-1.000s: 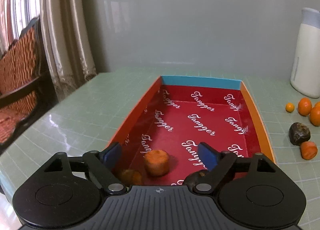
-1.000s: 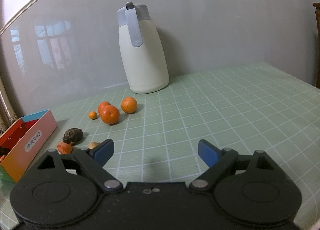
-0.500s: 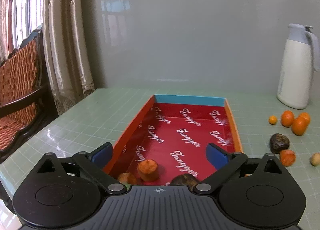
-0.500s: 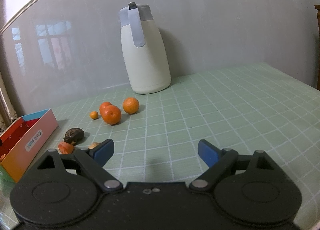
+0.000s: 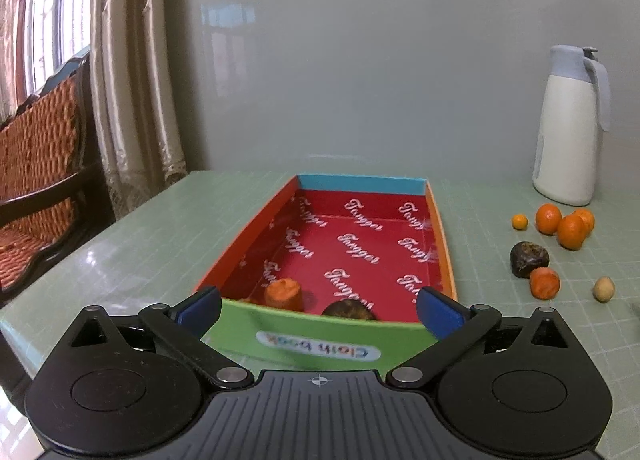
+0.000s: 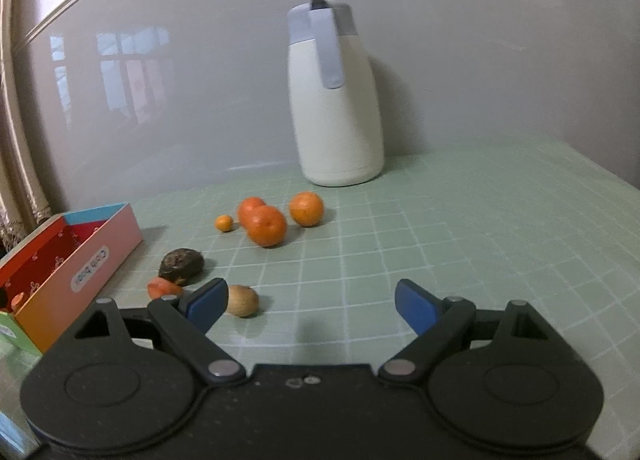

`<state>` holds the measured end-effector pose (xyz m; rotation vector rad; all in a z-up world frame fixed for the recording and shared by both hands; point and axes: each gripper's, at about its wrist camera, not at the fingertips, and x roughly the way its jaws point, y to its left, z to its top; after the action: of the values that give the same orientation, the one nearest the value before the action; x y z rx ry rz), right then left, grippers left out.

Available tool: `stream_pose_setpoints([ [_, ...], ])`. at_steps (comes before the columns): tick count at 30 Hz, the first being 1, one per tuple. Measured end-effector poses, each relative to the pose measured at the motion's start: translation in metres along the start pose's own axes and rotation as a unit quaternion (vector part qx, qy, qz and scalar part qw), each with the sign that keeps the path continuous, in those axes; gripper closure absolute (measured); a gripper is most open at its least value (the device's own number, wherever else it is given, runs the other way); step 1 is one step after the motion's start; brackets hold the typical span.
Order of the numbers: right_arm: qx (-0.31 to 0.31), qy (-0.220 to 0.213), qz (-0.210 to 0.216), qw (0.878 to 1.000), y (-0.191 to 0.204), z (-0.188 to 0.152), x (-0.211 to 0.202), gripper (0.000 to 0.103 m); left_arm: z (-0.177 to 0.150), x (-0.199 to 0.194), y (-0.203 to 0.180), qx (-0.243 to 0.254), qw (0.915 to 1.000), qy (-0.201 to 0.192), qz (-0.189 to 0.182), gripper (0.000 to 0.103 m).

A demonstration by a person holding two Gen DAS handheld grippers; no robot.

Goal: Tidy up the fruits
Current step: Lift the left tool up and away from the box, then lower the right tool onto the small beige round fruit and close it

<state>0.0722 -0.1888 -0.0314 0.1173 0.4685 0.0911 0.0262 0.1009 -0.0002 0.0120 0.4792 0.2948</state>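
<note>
Inside the box (image 5: 438,228) lie two fruits; seven wait on the counter (image 6: 440,244) — left claw (image 5: 318,310) opening, right claw (image 6: 312,300) apart, both empty.

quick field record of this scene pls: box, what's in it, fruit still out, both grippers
box: open cardboard box, red printed lining, on the green gridded table
in box: orange piece and a dark fruit at the near end
on table: three tangerines, a kumquat, a dark wrinkled fruit, an orange piece, a small tan fruit
other: white thermos jug by the wall
left gripper: jaws opening, nothing between the fingers
right gripper: open, empty
</note>
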Motion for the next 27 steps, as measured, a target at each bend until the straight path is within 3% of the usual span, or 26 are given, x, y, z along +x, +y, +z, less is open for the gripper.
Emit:
stream_pose_setpoints([
  [9, -0.020, 0.024, 0.017, 0.999, 0.029, 0.002, 0.023, 0.017, -0.009, -0.001, 0.019, -0.016, 0.9996, 0.003, 0.024, 0.000],
  [18, -0.027, 0.056, 0.007, 0.998, 0.043, 0.003, 0.048, 0.040, -0.014, -0.005, 0.046, -0.033, 0.9983, 0.002, 0.049, 0.000],
  [23, -0.025, 0.074, 0.001, 0.997, 0.045, 0.004, 0.059, 0.048, -0.018, -0.006, 0.056, -0.039, 0.9976, 0.005, 0.057, 0.000],
  [27, -0.033, 0.088, -0.001, 0.996, 0.050, 0.002, 0.067, 0.064, -0.019, -0.007, 0.062, -0.043, 0.9971, 0.007, 0.062, 0.000],
])
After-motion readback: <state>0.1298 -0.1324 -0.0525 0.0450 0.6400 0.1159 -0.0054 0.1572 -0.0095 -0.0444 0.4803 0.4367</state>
